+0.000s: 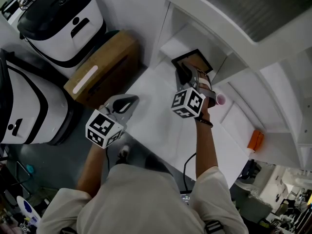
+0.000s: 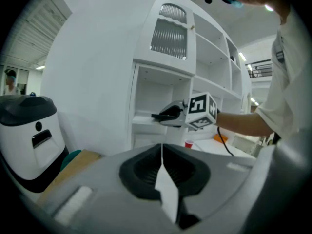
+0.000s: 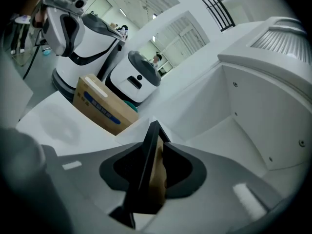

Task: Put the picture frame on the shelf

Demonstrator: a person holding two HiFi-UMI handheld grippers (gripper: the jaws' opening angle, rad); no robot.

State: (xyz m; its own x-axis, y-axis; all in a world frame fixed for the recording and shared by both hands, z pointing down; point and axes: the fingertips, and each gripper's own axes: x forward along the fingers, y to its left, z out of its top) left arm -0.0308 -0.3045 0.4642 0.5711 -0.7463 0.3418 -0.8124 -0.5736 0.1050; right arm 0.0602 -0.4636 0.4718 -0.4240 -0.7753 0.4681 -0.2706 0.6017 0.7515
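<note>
Picture frame (image 1: 193,62) in right gripper (image 1: 189,75), at shelf (image 1: 169,47) edge

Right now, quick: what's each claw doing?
Left claw: closed, nothing in it.
Right claw: closed on the picture frame, gripping it edge-on.

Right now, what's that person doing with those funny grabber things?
A person holds a gripper in each hand. The right gripper has a black picture frame pinched between its jaws and is holding it at the low open shelf of the white cabinet. The left gripper is shut and empty, off to the side by the white table. The frame isn't let go yet.
</note>
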